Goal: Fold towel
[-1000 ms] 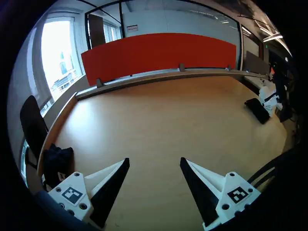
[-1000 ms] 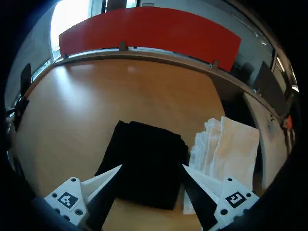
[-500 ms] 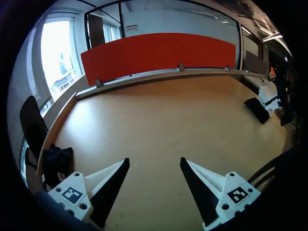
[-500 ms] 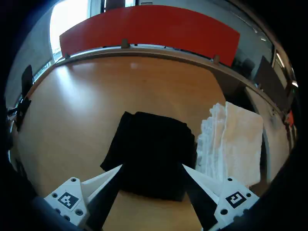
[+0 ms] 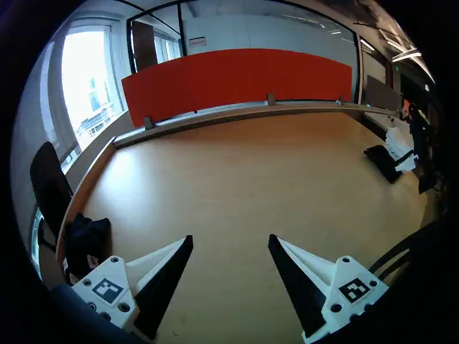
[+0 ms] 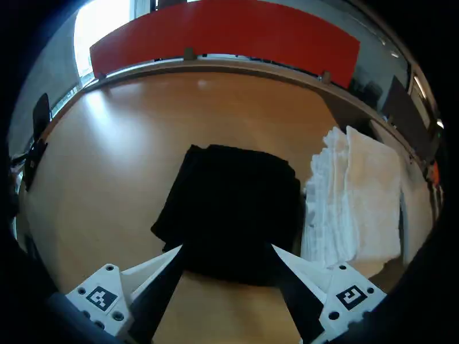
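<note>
While the left gripper [image 5: 229,238] hangs over bare wood at the bottom of the left gripper view, its two fingers stand spread wide with nothing between them. The wooden table [image 5: 241,172] fills the middle of that view, and a red partition [image 5: 235,77] runs along its far edge across the upper part of the frame. A bright window [image 5: 86,86] is at the upper left, a black chair [image 5: 49,183] stands at the left edge, and a dark bundle [image 5: 86,241] lies at the lower left, just above the left finger's marker. Far off at the right edge, the black towel [image 5: 383,160] lies small on the table with the white towels [image 5: 401,143] just beyond it.

In the right gripper view, the right gripper [image 6: 228,247] is spread open at the bottom of the frame, and its fingertips frame the near edge of the black towel [image 6: 235,200]. Whether the tips touch the cloth cannot be told. That towel lies folded and flat at the centre of the frame. Just to its right, touching or nearly so, the white towels [image 6: 356,200] lie in a folded stack near the table's right edge. Bare table [image 6: 115,160] spreads to the left, and the red partition [image 6: 229,28] arcs across the top.
</note>
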A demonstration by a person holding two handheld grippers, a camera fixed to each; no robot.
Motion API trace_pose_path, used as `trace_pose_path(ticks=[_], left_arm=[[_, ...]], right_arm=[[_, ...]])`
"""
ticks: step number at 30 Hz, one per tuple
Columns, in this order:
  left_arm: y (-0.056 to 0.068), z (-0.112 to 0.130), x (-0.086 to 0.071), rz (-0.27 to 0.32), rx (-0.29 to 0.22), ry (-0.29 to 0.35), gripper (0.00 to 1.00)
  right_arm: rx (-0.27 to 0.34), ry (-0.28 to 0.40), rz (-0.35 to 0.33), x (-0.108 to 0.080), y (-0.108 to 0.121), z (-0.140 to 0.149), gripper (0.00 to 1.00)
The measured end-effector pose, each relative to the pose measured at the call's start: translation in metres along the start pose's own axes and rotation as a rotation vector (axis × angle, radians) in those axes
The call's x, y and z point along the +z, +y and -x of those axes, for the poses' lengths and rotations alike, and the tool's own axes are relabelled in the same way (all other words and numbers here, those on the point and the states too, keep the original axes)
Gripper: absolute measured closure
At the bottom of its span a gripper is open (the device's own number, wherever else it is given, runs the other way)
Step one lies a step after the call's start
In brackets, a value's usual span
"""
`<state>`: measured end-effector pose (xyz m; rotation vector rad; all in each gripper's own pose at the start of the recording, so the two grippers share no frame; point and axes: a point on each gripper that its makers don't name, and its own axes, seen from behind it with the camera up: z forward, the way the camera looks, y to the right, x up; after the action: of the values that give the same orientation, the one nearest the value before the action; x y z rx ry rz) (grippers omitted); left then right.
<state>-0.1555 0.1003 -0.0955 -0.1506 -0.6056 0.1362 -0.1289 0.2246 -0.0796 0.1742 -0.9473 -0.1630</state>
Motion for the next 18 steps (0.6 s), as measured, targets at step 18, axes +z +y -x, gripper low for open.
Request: trace_pose_path(ticks=[18], left_arm=[[0.001, 0.002, -0.003, -0.001, 0.006, -0.002, 0.02]], right_arm=[[-0.026, -0.058, -0.007, 0.008, 0.002, 0.021, 0.0]])
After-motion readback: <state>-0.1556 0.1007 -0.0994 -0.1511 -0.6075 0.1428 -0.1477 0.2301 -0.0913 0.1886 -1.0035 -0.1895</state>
